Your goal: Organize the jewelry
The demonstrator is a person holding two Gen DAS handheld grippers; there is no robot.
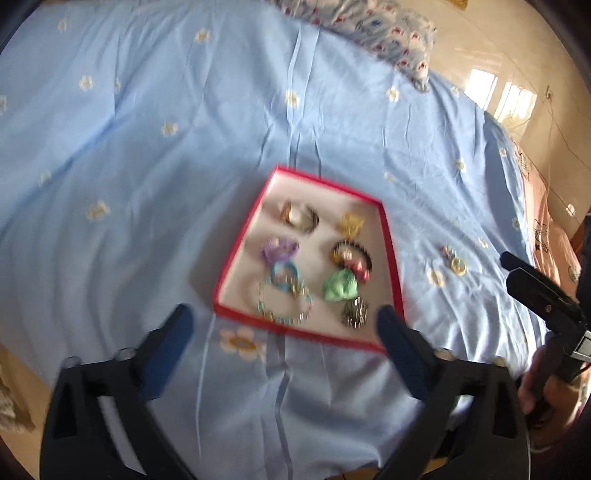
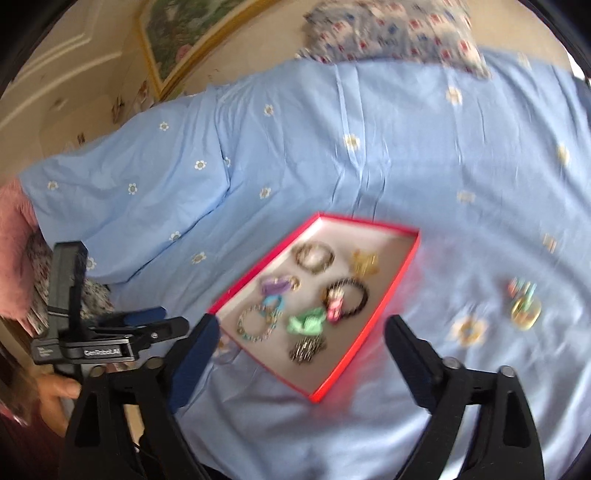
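Left tongs (image 1: 284, 325), right tongs (image 2: 301, 336) wide apart, empty.

Motion blur smears the small jewelry pieces (image 1: 314, 266) inside the red-rimmed shallow cardboard tray (image 1: 236, 251); a patterned pillow (image 2: 391, 29) is cut off at the top edge.

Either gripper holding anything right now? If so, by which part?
Nothing held. Left gripper and right gripper both open and empty above the red tray.
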